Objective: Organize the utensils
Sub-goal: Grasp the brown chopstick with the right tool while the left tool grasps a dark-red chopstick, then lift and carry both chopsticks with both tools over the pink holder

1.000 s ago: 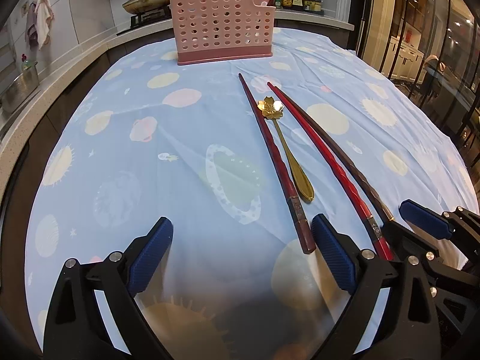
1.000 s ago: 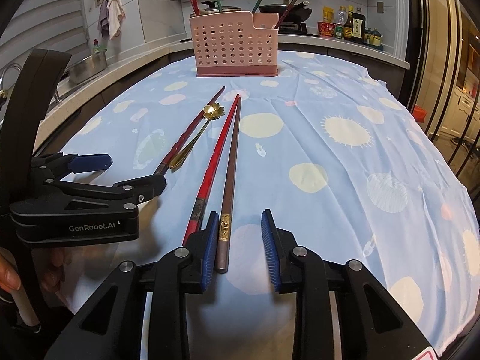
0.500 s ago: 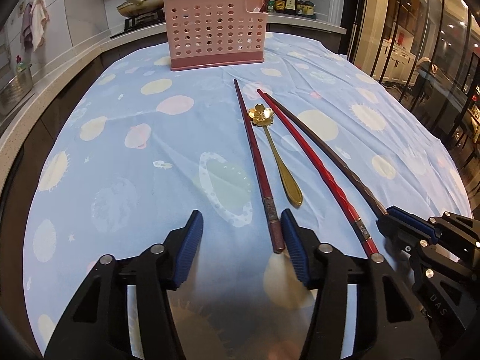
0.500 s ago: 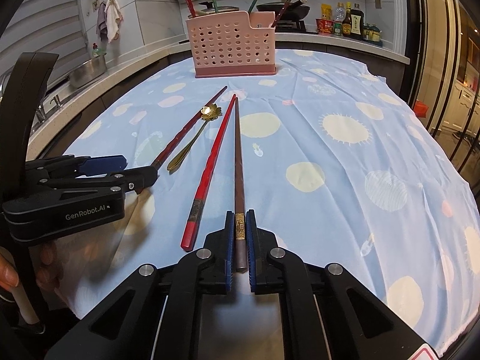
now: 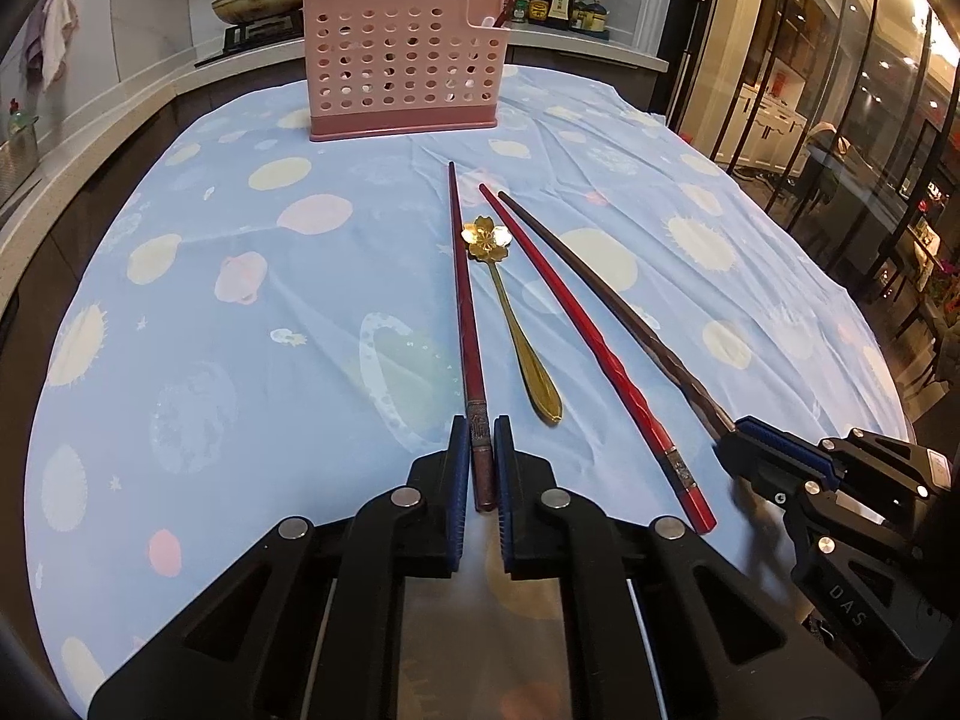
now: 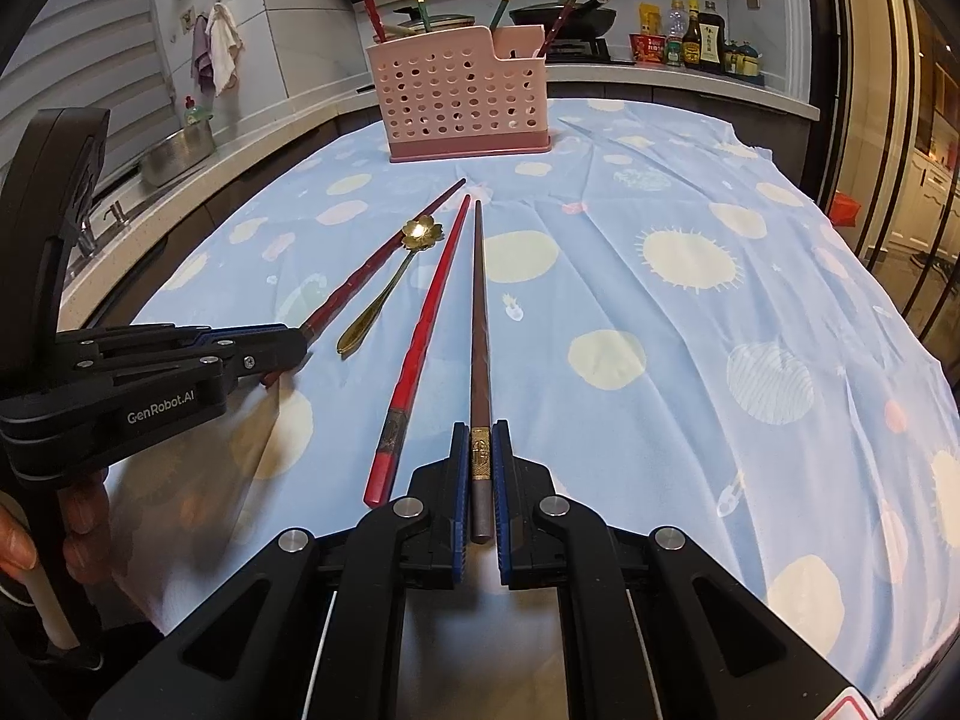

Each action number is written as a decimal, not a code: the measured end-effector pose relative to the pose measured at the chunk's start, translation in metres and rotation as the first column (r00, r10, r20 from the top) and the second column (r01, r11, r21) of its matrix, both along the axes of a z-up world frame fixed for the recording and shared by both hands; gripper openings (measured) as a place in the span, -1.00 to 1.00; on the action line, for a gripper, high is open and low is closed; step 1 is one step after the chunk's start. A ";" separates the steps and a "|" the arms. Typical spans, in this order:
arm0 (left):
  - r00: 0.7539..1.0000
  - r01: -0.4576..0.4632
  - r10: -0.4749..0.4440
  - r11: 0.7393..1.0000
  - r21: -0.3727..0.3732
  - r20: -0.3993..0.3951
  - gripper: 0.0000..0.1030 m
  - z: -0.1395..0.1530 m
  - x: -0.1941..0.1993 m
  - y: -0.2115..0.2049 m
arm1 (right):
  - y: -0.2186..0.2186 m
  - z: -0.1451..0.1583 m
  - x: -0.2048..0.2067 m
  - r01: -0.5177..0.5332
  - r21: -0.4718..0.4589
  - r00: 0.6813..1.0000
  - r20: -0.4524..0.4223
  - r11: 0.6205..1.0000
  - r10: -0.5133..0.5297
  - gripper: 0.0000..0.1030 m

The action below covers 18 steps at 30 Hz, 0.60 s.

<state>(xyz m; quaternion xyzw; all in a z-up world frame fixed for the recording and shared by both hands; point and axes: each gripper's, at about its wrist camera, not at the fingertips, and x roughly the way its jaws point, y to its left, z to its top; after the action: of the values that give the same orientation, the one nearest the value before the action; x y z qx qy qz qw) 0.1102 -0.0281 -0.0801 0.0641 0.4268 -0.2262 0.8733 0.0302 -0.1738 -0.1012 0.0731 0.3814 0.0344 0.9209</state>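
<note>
Three chopsticks and a gold flower-headed spoon (image 5: 510, 312) lie on the blue patterned tablecloth (image 5: 240, 300). My left gripper (image 5: 478, 429) is shut on the thick end of the dark red chopstick (image 5: 465, 312). My right gripper (image 6: 479, 432) is shut on the thick end of the brown chopstick (image 6: 478, 312). A bright red chopstick (image 6: 420, 348) lies loose between them, with the spoon (image 6: 384, 294) to its left. The pink perforated utensil holder (image 5: 402, 60) stands at the far side with several chopsticks upright in it. It also shows in the right wrist view (image 6: 462, 99).
A kitchen counter with a pan (image 6: 564, 15) and sauce bottles (image 6: 696, 39) runs behind the table. A sink and metal pot (image 6: 177, 147) are at the left. Glass doors line the right side. The left gripper body (image 6: 150, 372) shows in the right wrist view.
My left gripper moved forward and closed from wide open onto the dark red chopstick's end. My right gripper closed on the brown chopstick earlier and still holds it.
</note>
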 end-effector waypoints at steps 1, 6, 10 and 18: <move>1.000 -0.001 0.001 1.000 -0.003 0.002 -0.85 0.001 0.000 0.001 | 0.000 0.001 0.000 0.001 0.001 1.000 0.003 1.000 -0.001 -0.87; 1.000 -0.011 0.011 1.000 -0.024 0.012 -0.85 0.009 0.000 0.007 | -0.005 0.011 0.000 0.010 0.011 1.000 0.025 1.000 -0.010 -0.87; 0.999 -0.022 0.024 0.998 -0.051 0.038 -0.86 0.022 0.001 0.013 | -0.013 0.023 0.001 0.021 0.035 0.998 0.054 0.999 -0.022 -0.87; 0.991 -0.033 0.046 0.995 -0.098 0.129 -0.86 0.064 0.012 0.021 | -0.027 0.067 0.013 0.027 0.054 0.987 0.160 0.998 -0.035 -0.87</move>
<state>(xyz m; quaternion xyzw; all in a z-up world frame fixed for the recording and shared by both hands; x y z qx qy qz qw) 0.1224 -0.0073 -0.0162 0.0283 0.3583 -0.2245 0.9058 0.0428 -0.2006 -0.0345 0.1000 0.3037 0.0356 0.9468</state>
